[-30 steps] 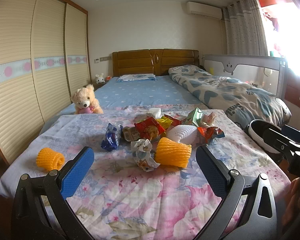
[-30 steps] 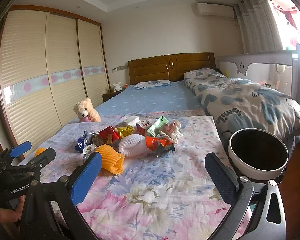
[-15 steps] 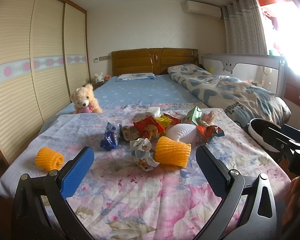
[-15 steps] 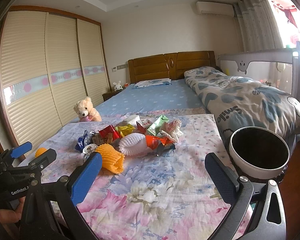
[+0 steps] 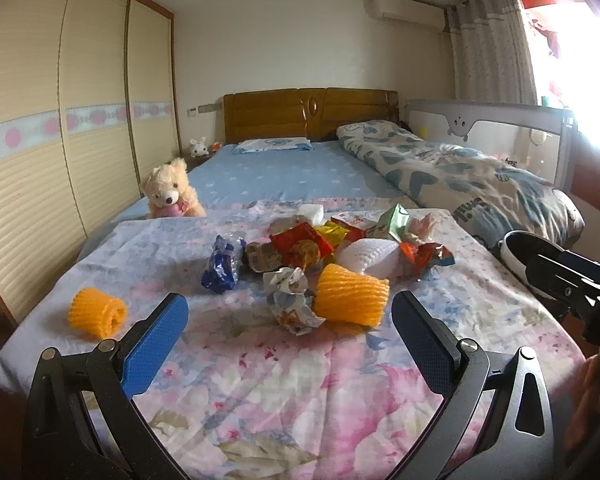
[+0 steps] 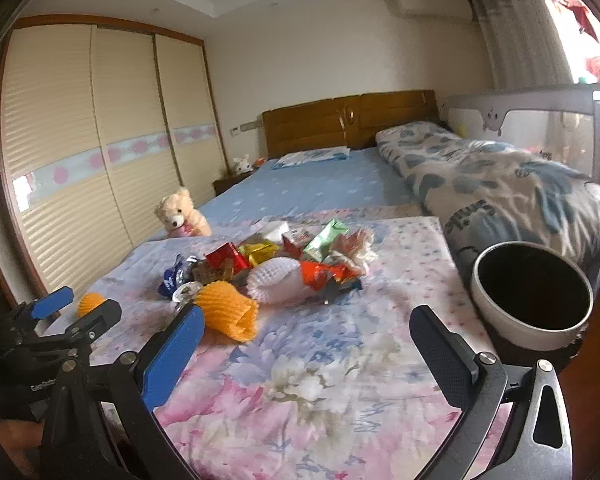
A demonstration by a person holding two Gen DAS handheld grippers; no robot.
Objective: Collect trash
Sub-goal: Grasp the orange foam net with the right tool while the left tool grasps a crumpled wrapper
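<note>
A pile of trash lies on the floral sheet (image 5: 300,380): an orange foam net (image 5: 350,300), a crumpled wrapper (image 5: 292,300), a blue wrapper (image 5: 222,266), a red packet (image 5: 300,244), a white foam net (image 5: 366,254) and a green carton (image 5: 392,220). A second orange foam net (image 5: 97,313) lies apart at the left. My left gripper (image 5: 289,300) is open, just short of the pile. My right gripper (image 6: 307,316) is open too, over the sheet between the pile (image 6: 276,268) and a round black-lined bin (image 6: 532,292) at the bed's right edge.
A teddy bear (image 5: 172,192) sits at the sheet's far left corner. A rolled quilt (image 5: 460,176) and a bed rail (image 5: 500,124) run along the right. Sliding wardrobe doors (image 5: 60,140) line the left wall. A wooden headboard (image 5: 312,112) stands at the back.
The right wrist view has tilted and shifted slightly, with the bin a little nearer. The left gripper has barely moved. Both grippers stay open and the trash has not moved.
</note>
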